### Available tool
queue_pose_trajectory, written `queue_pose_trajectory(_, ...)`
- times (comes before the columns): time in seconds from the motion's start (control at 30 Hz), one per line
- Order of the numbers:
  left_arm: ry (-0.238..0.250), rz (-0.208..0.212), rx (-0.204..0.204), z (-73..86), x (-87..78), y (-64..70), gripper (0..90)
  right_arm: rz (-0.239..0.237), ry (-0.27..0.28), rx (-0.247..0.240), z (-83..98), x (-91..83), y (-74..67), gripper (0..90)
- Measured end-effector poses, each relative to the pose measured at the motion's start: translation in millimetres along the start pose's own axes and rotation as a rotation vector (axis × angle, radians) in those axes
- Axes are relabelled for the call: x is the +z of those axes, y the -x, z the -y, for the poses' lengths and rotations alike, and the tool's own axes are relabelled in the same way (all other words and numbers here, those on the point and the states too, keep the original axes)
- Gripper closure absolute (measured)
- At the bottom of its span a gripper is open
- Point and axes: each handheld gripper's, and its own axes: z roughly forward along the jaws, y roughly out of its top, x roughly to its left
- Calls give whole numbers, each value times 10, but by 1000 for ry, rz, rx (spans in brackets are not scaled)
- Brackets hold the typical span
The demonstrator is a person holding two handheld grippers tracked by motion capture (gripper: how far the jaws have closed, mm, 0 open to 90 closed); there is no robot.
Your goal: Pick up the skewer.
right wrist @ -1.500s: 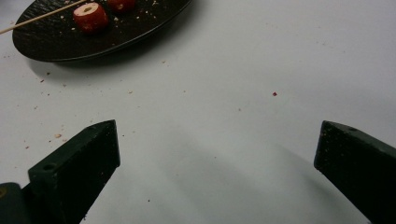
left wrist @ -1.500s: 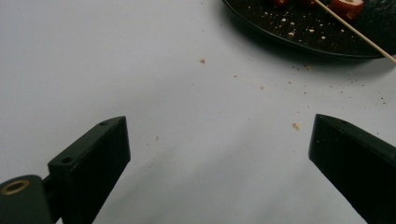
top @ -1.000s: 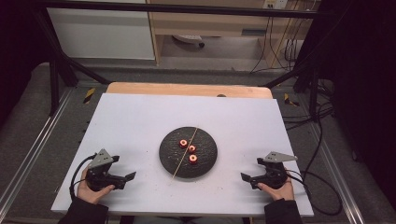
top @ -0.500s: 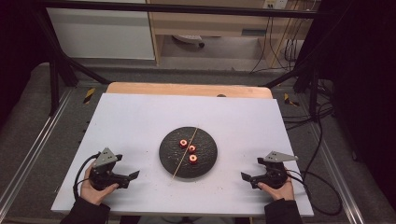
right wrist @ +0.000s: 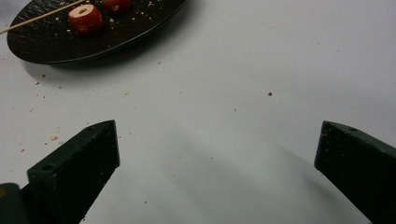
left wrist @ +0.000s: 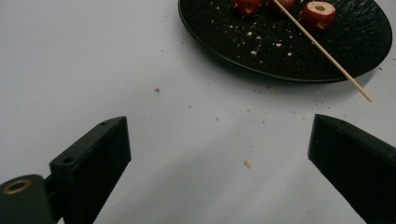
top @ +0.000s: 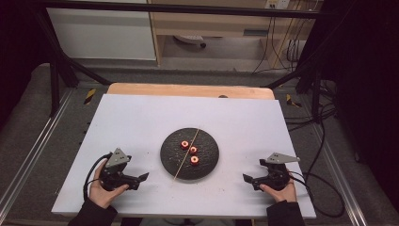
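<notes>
A round black plate (top: 207, 165) lies at the middle of the white table. On it rest three red cored fruit pieces (top: 193, 150) and a thin wooden skewer (top: 181, 167) laid across the plate. My left gripper (top: 143, 178) rests on the table to the plate's left, open and empty. My right gripper (top: 247, 179) rests to the plate's right, also open and empty. In the left gripper view the plate (left wrist: 233, 42), the fruit (left wrist: 318, 13) and the skewer (left wrist: 327, 53) lie ahead of the wide-apart jaws. In the right gripper view the plate (right wrist: 42, 46) and a fruit piece (right wrist: 85, 18) sit at upper left.
The white board (top: 141, 122) lies on a wooden table whose far edge (top: 188, 89) shows beyond it. Crumbs are scattered around the plate. Cables trail from both grippers, and black frame bars stand at the far corners.
My left gripper has shifted slightly to the right, toward the plate. The right gripper, the plate and its contents have not moved.
</notes>
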Motion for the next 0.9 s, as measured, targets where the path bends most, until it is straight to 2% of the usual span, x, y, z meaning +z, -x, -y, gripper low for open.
queue_pose_trajectory(0.43,-24,9,27,-333,153,248,81,1,-2,3,-2,7,-4,6)
queue_pose_trajectory(0.73,-34,19,28,-534,328,426,125,0,-3,2,-3,7,-7,6)
queue_pose_trajectory(0.9,-60,16,21,-625,439,519,152,1,-5,3,-3,4,-7,6)
